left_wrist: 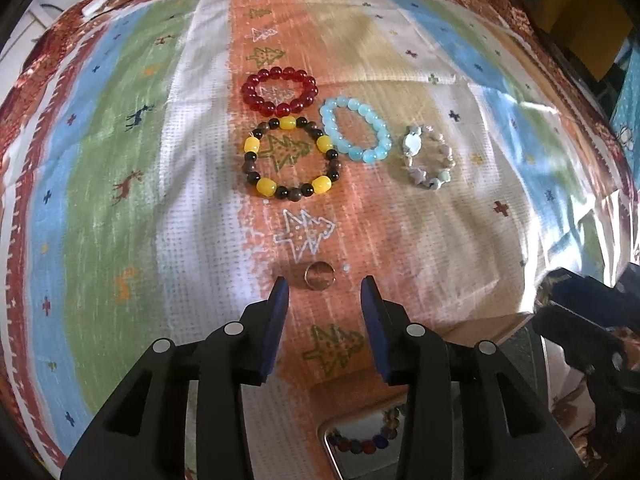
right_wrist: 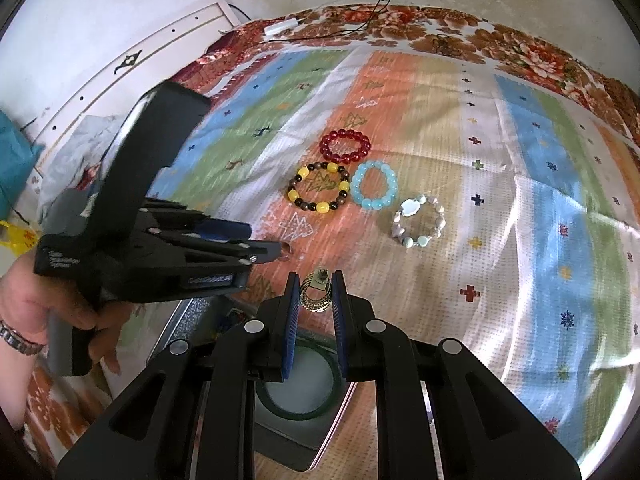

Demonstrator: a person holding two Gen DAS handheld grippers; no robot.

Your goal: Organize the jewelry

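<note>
Several bead bracelets lie on the striped cloth: a red one (left_wrist: 279,91) (right_wrist: 345,145), a black-and-yellow one (left_wrist: 290,159) (right_wrist: 319,188), a light blue one (left_wrist: 356,129) (right_wrist: 375,185) and a pale stone one (left_wrist: 429,156) (right_wrist: 419,221). A small copper ring (left_wrist: 320,275) lies on the cloth just ahead of my left gripper (left_wrist: 325,285), which is open around nothing. My right gripper (right_wrist: 316,282) is shut on a bundle of thin gold rings with a small charm (right_wrist: 316,294), held above a metal tray.
A metal tray (right_wrist: 320,448) (left_wrist: 326,446) at the near edge holds a green bangle (right_wrist: 298,410) and a multicolour bead bracelet (left_wrist: 366,440). The left gripper's body and the hand holding it (right_wrist: 132,232) fill the left of the right wrist view. A white adapter (right_wrist: 281,26) with cables lies at the far edge.
</note>
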